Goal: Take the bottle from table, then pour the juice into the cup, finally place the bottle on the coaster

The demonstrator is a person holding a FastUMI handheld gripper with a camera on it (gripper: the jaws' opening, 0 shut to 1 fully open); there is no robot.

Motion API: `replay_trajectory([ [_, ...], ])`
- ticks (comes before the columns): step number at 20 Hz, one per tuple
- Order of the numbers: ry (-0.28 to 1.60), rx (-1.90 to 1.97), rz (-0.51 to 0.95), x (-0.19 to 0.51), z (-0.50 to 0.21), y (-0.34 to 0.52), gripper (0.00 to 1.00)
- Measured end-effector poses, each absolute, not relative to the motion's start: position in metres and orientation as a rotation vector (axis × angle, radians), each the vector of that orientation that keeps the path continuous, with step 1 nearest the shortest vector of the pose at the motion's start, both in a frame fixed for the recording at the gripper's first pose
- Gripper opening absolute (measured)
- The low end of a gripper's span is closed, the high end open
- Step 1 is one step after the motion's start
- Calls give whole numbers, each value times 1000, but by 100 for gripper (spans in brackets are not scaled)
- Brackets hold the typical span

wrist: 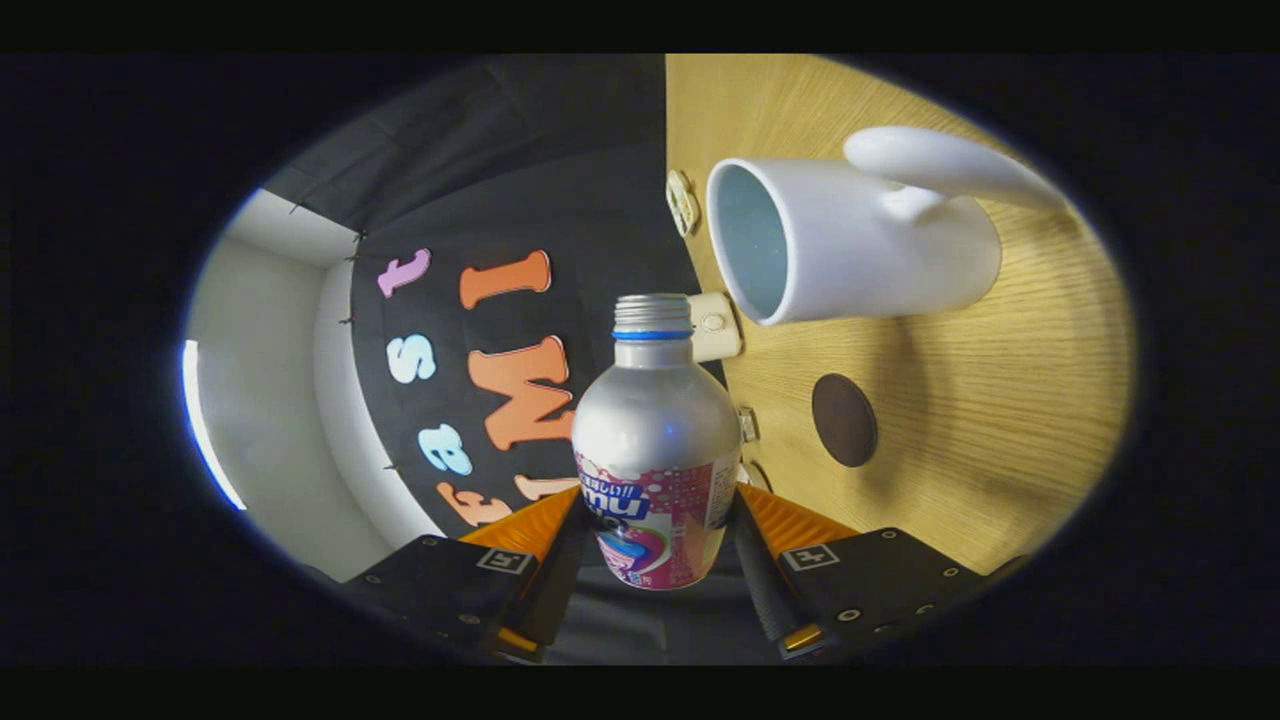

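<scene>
Between the two fingers of the hand-held gripper [655, 545] sat the aluminium juice bottle [655, 440], both fingers pressed against its labelled lower body, so the jaws stood only as wide as the bottle. The whole view was rolled sideways, the bottle's threaded neck pointing toward the white mug [850, 240] standing on the wooden counter [1000, 430]. The mug's open mouth lay just beyond the bottle's top, and the dark round coaster [844, 420] sat on the counter near it. I judged the bottle light, rigid and rather slick, its thin wall liable to dent, so holding the printed waist seemed sensible. Whether a cap was on, I couldn't tell.
</scene>
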State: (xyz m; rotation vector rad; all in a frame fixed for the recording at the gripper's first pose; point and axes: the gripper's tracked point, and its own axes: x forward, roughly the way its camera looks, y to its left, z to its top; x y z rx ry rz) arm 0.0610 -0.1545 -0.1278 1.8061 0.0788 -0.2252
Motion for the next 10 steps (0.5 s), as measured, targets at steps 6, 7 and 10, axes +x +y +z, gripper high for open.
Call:
replay_trajectory([
  [6,42,1883,-211,56,-118,-158,75],
  [7,28,1898,-209,55,-113,-161,75],
  [10,9,1919,-213,53,-109,-166,75],
])
